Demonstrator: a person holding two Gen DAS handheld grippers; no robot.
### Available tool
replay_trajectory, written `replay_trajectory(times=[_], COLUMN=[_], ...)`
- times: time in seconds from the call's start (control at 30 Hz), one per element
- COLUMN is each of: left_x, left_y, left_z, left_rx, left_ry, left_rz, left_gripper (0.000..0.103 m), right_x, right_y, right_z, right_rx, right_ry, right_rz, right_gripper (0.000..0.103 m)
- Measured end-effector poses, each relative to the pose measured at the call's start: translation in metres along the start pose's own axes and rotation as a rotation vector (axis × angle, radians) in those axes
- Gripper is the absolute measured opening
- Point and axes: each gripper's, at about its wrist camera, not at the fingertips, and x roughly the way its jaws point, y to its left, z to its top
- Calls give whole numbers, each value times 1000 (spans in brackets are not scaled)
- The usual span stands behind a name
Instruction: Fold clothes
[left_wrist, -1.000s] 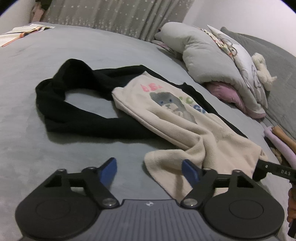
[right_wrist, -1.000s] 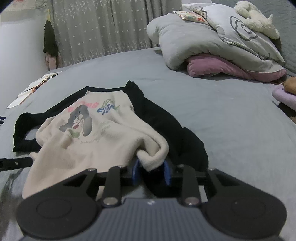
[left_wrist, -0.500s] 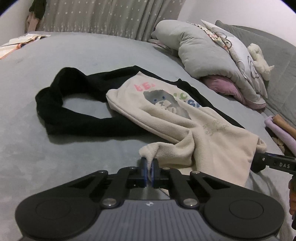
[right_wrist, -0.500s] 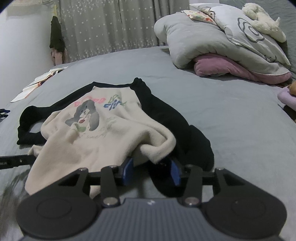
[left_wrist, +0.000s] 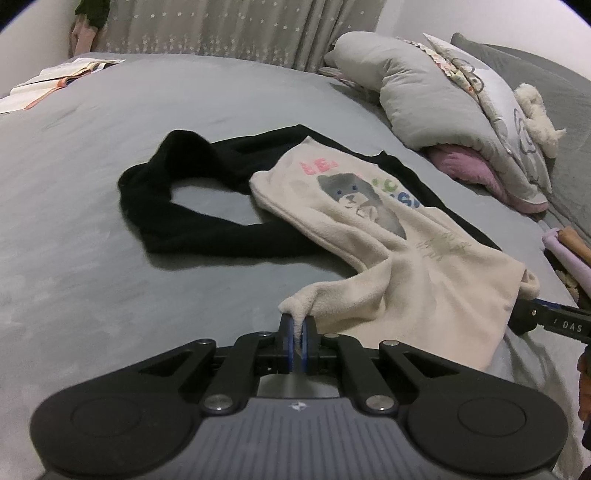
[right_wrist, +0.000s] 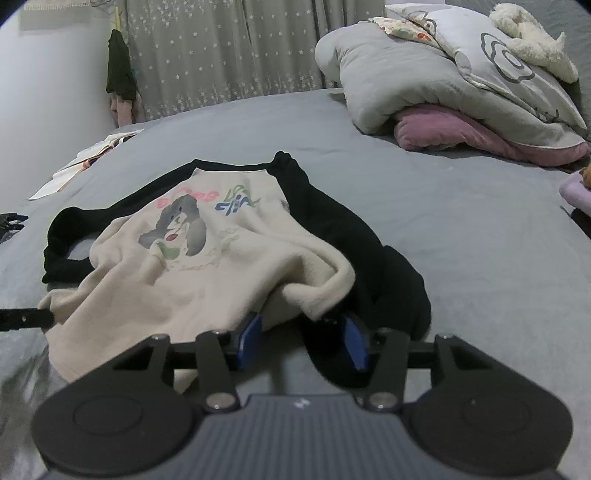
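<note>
A cream sweatshirt with black sleeves and a dog print (left_wrist: 373, 206) (right_wrist: 177, 254) lies rumpled on the grey bed (left_wrist: 74, 184) (right_wrist: 461, 221). My left gripper (left_wrist: 297, 341) is shut on the cream hem's near corner, which is pulled up into a small peak. My right gripper (right_wrist: 303, 343) stands open at the hem's other corner; the cream fold and the black sleeve cuff (right_wrist: 399, 291) lie between and over its blue fingers (right_wrist: 354, 343). The right gripper's tip (left_wrist: 532, 317) shows at the hem's right edge in the left wrist view.
A heap of grey and pink bedding with a white plush toy (right_wrist: 461, 88) (left_wrist: 461, 110) sits at the back right. An open book (left_wrist: 55, 77) (right_wrist: 88, 158) lies at the far left. Folded lilac and orange clothes (left_wrist: 572, 254) are stacked at the right edge. Curtains hang behind.
My left gripper went from open beside the hem to shut on its corner. My right gripper, shut on the other corner a second ago, has opened wide and let go.
</note>
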Motion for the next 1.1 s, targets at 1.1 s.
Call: replay_trajectory(times=[1.1], left_x=[10], left_y=[13], left_z=[-7], left_rx=[-48], left_ry=[70], left_rz=[-9], left_gripper=[16], right_x=[12], right_y=[9], right_z=[-9], right_rx=[3], right_ry=[76], right_rz=[89], right_gripper=[74])
